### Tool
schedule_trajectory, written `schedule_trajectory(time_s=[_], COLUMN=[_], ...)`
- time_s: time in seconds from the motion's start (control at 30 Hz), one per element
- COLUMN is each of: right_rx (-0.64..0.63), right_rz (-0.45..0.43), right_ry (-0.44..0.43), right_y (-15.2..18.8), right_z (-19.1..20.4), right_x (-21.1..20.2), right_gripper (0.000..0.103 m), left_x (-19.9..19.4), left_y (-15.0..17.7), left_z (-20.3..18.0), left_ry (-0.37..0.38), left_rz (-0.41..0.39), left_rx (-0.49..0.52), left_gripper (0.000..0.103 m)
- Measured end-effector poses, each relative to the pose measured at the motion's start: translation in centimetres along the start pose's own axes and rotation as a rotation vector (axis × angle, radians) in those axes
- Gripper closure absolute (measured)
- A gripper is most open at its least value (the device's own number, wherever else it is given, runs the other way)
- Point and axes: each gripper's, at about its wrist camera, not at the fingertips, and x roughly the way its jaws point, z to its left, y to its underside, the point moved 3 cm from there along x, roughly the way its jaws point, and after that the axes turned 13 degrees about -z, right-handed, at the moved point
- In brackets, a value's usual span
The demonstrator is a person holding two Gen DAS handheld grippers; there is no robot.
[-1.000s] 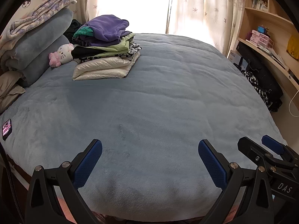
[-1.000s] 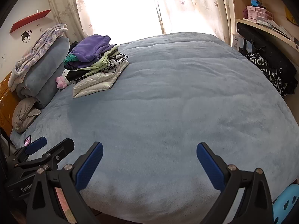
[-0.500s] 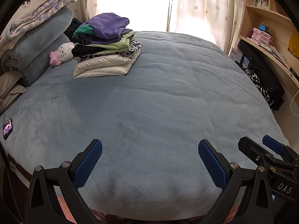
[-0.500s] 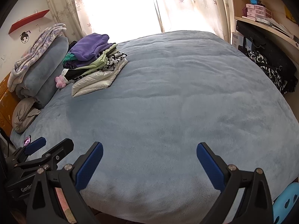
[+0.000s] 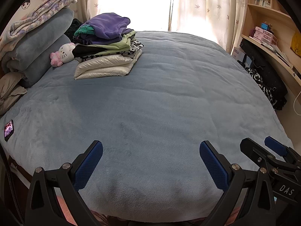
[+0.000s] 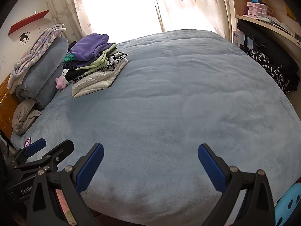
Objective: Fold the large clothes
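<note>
A stack of folded clothes (image 5: pixel 107 50), purple on top and shiny white at the bottom, sits at the far left of the blue bed cover (image 5: pixel 160 103); it also shows in the right wrist view (image 6: pixel 94 66). My left gripper (image 5: pixel 150 163) is open and empty above the bed's near edge. My right gripper (image 6: pixel 150 163) is open and empty beside it, to its right. Each gripper shows at the edge of the other's view: the right one (image 5: pixel 267 152) and the left one (image 6: pixel 50 148).
Rolled blankets and pillows (image 5: pixel 37 47) and a plush cat toy (image 5: pixel 63 54) lie at the bed's left end. A phone (image 5: pixel 8 130) rests on the near left of the bed. Dark clothes (image 5: pixel 263 79) hang under shelves on the right. A blue stool (image 6: pixel 289 205) stands at the near right.
Both grippers have shifted slightly, so the clothes stack sits a little lower in the views. The jaws stay open and nothing was taken hold of.
</note>
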Motion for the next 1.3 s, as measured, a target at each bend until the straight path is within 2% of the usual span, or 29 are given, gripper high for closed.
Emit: schedule_trajectory(time_s=[1.3], right_rx=[0.019], right_rz=[0.013], right_ry=[-0.001], right_y=[0.92], right_z=[-0.10], right_x=[0.54], right_gripper=[0.003], left_x=[0.28], left_y=[0.09], left_z=[0.03], left_ry=[-0.013], left_rz=[0.009], left_rx=[0.041], left_gripper=[0.001])
